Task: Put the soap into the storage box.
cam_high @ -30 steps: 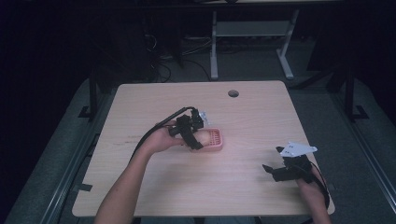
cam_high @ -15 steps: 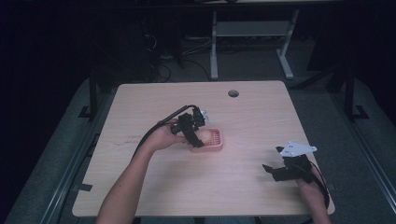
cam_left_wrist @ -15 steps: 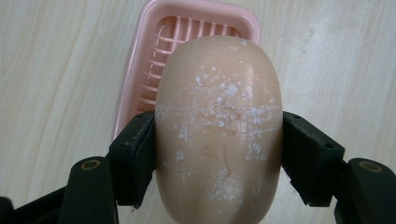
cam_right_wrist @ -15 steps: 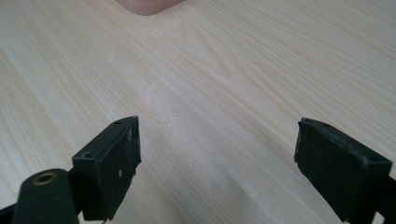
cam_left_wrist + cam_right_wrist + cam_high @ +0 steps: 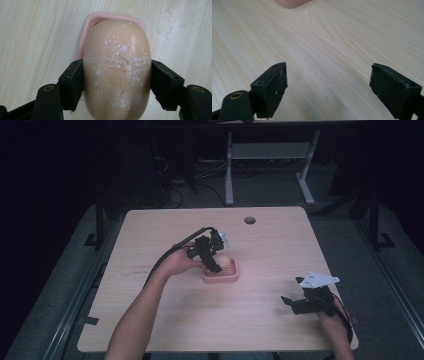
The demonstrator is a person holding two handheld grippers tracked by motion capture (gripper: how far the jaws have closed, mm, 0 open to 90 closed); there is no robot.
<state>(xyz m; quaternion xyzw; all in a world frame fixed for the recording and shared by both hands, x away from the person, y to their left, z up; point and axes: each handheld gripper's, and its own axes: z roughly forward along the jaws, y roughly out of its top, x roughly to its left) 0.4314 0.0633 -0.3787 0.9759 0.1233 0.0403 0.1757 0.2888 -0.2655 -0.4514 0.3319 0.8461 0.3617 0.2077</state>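
Note:
A tan oval bar of soap (image 5: 117,67) flecked with white sits between the two black jaws of my left gripper (image 5: 117,85), which is shut on it. Directly below the soap lies a pink soap dish (image 5: 86,27). In the high view the left gripper (image 5: 216,262) holds the soap (image 5: 225,261) over the pink dish (image 5: 221,276) near the table's middle. My right gripper (image 5: 295,304) rests low at the table's right front, and in its own view the right gripper (image 5: 327,88) stands open over bare wood, with a corner of the pink dish (image 5: 292,3) at the top edge.
The light wooden table (image 5: 150,235) has a round cable hole (image 5: 249,220) near its far edge. A black cable (image 5: 172,252) trails from the left gripper along the forearm. Dark floor and a white desk frame (image 5: 270,155) lie beyond the table.
The left gripper with the soap has shifted slightly right and down toward the pink dish. The right gripper has stayed put.

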